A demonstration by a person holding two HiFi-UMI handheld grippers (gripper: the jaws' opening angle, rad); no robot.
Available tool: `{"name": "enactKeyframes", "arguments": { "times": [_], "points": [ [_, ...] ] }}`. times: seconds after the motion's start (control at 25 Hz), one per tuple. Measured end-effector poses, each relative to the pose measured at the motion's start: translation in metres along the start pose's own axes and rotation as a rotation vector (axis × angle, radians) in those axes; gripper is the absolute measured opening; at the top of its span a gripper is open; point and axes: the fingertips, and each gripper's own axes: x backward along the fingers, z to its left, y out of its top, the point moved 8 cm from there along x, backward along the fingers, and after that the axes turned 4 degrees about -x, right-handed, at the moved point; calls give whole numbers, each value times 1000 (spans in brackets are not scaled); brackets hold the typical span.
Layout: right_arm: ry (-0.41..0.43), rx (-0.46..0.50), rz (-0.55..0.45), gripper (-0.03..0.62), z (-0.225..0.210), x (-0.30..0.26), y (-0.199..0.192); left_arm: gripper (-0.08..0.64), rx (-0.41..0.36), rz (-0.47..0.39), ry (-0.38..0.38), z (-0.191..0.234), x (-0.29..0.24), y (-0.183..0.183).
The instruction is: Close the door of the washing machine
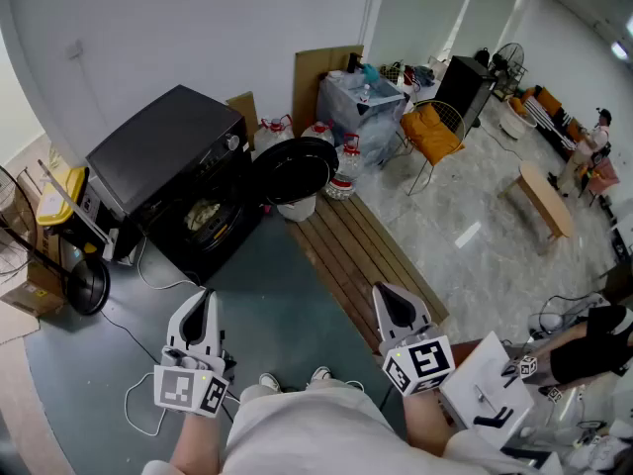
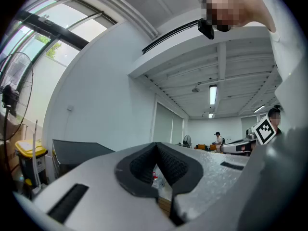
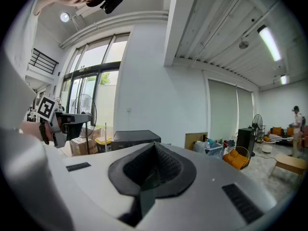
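The black washing machine [image 1: 168,156] stands at the upper left of the head view, against the white wall. Its round door [image 1: 294,169] hangs open to the right, and laundry [image 1: 206,216] shows in the drum. My left gripper [image 1: 203,297] is low in the picture, well short of the machine, shut and empty. My right gripper [image 1: 392,293] is level with it over the wooden slats, also shut with nothing in it. The left gripper view has the machine [image 2: 77,153] at left beyond the closed jaws. The right gripper view shows it [image 3: 130,139] straight ahead.
A slatted wooden platform [image 1: 361,250] runs from the door toward me. Water jugs [image 1: 346,161], bags and an orange chair [image 1: 432,132] crowd behind the door. A yellow-lidded bin [image 1: 59,191], a floor fan [image 1: 84,285] and a cable [image 1: 148,285] lie left of the machine.
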Motion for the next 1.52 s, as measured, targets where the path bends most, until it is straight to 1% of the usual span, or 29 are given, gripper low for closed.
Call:
{"name": "enactKeyframes", "arguments": {
  "times": [0.32,0.4,0.52,0.56,0.84,0.88,1.0,1.2,1.36,1.52],
  "points": [
    [15,0,-7,-3,-10,1,0,5,-3,-4,16,-9,-3,1],
    [51,-15,-12,-3,-11,0,-1,5,-5,-3,23,-12,-2,1],
    [136,-65,-35,-2,-17,-2,-2,5,-7,1,32,-15,-3,-1],
    [144,-76,-41,-2,-22,-2,-2,5,-7,3,36,-17,-4,-2],
    [97,-67,-45,4,-58,0,-2,5,-10,19,47,-32,-17,-6],
    [96,-66,-39,29,-63,0,-3,5,-8,24,47,-34,-19,-8],
    [87,-73,-18,60,-82,2,-9,5,-3,43,47,-47,-31,-13],
    [102,-85,9,179,-113,-1,-19,5,-8,72,64,-69,-44,-19],
    [120,-83,26,215,-128,-17,-23,5,-4,94,85,-74,-54,-28],
    [161,-71,60,256,-131,-40,-27,5,7,118,97,-64,-74,-37]
  ]
}}
